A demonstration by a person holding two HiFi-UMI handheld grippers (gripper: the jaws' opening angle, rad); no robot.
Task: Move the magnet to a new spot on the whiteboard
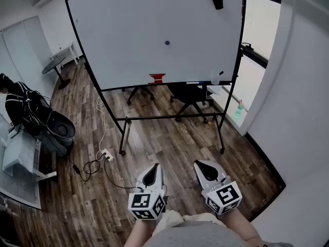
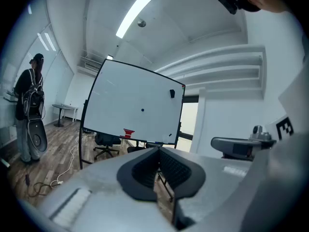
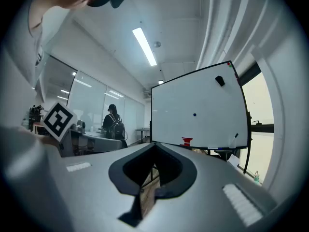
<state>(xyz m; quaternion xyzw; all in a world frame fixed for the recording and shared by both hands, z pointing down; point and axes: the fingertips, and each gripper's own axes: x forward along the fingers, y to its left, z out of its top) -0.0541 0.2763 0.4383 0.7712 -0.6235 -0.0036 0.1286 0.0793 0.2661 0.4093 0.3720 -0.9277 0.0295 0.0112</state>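
A small dark round magnet sticks near the middle of the whiteboard, which stands on a black wheeled frame across the room. The left gripper view shows the magnet too, as does the right gripper view, magnet. My left gripper and right gripper are held side by side low in the head view, well short of the board. Both point toward it. The left gripper is shut with nothing in it. The right gripper is also shut and holds nothing.
A black eraser sits at the board's upper right and a red object on its tray. An office chair stands behind the board. A power strip with cables lies on the wood floor. A person with a backpack stands at the left.
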